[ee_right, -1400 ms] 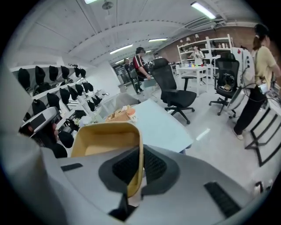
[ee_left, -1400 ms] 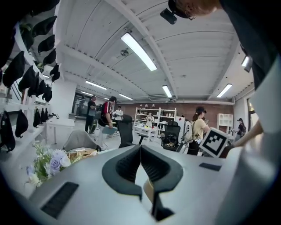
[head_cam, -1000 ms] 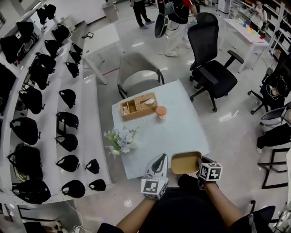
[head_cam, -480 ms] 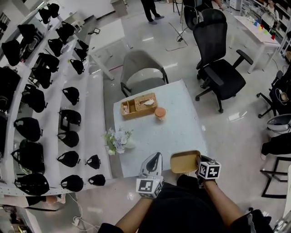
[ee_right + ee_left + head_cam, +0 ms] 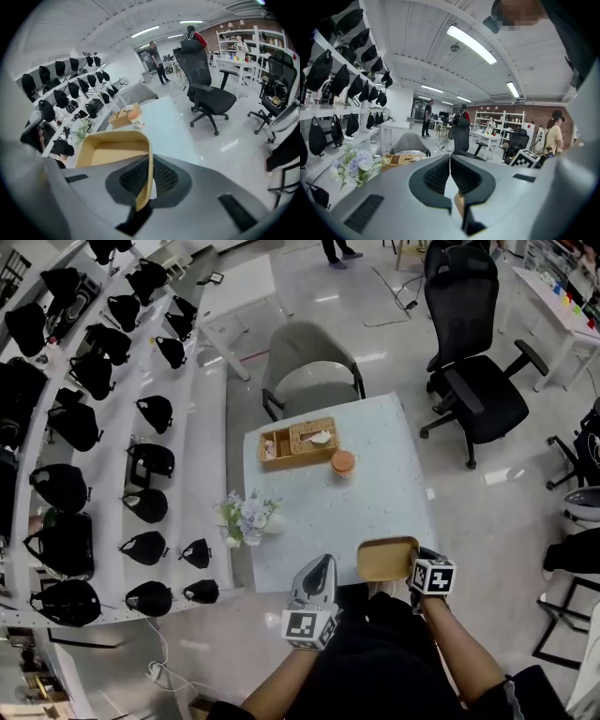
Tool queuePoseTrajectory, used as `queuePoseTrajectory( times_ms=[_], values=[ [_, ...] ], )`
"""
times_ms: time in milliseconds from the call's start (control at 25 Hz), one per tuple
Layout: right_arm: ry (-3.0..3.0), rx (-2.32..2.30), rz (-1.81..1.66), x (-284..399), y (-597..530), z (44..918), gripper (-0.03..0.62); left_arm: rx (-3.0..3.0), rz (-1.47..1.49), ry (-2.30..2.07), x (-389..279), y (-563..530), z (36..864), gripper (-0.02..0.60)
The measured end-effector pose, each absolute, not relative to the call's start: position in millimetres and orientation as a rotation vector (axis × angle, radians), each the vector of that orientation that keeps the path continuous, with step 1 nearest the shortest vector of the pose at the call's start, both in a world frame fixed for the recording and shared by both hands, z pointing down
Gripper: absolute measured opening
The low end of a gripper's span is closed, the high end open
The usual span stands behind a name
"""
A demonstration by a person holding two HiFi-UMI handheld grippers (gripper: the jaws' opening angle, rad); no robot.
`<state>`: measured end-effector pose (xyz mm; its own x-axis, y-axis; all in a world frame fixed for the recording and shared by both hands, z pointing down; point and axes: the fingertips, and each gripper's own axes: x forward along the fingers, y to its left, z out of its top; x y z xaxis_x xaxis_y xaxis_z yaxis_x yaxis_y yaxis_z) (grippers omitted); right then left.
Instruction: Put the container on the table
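Observation:
The container (image 5: 385, 559) is a shallow tan tray, empty inside (image 5: 112, 150). My right gripper (image 5: 413, 570) is shut on its right rim and holds it over the near edge of the pale table (image 5: 366, 502). In the right gripper view the rim (image 5: 146, 183) runs between the two dark pads. My left gripper (image 5: 322, 570) is shut with nothing in it, left of the tray at the table's near edge. In the left gripper view its pads (image 5: 440, 176) meet along a thin line.
On the table's far side stand a wicker basket (image 5: 298, 442) and an orange-lidded cup (image 5: 343, 462); a flower bunch (image 5: 246, 518) is at its left edge. A grey chair (image 5: 309, 367) stands beyond, a black office chair (image 5: 483, 381) to the right, shelves of black bags (image 5: 84, 427) to the left.
The head view has shifted, so the table sits slightly further right and lower in the picture. The tray in my right gripper has come down a little at the table's near edge.

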<state>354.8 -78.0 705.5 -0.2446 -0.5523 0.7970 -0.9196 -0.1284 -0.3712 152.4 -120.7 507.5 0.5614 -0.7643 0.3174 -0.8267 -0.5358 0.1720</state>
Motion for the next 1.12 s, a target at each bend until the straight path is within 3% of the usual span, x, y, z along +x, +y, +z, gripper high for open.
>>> queuePoseTrajectory(
  times_ms=[1120],
  values=[
    [-1.626, 1.39, 1.38, 249.6, -154.1, 842.7, 0.011, 2.28, 0.296, -1.32, 65.3, -194.9, 595.7, 0.009]
  ],
)
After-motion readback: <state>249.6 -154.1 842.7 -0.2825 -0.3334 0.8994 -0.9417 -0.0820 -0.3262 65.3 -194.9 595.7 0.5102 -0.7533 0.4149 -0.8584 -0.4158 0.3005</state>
